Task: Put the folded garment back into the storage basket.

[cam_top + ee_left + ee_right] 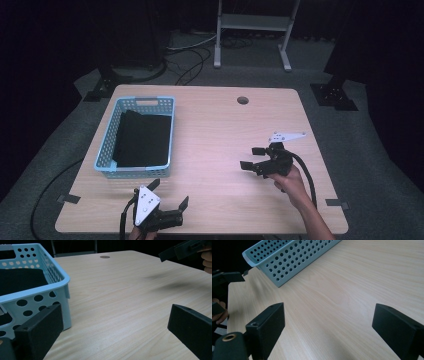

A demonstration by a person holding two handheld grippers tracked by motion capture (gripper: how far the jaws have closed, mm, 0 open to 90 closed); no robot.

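A light blue perforated basket (106, 145) stands on the left half of the wooden table (225, 125). A black folded cloth (142, 138) lies inside it. My left gripper (170, 192) hovers near the table's front edge, just in front of the basket, with its jaws wide apart and empty. My right gripper (249, 157) is held over the right half of the table, pointing left, open and empty. In the left gripper view, the left gripper (115, 315) has the basket (37, 290) and cloth (20, 280) close on its left. In the right gripper view, the right gripper (329, 312) frames bare wood, with the basket (294, 260) farther off.
A round cable hole (243, 100) sits near the table's far edge. Behind the table stands a metal frame (252, 22), with cables (187, 57) on the grey floor. Bare wood lies between the basket and the right gripper.
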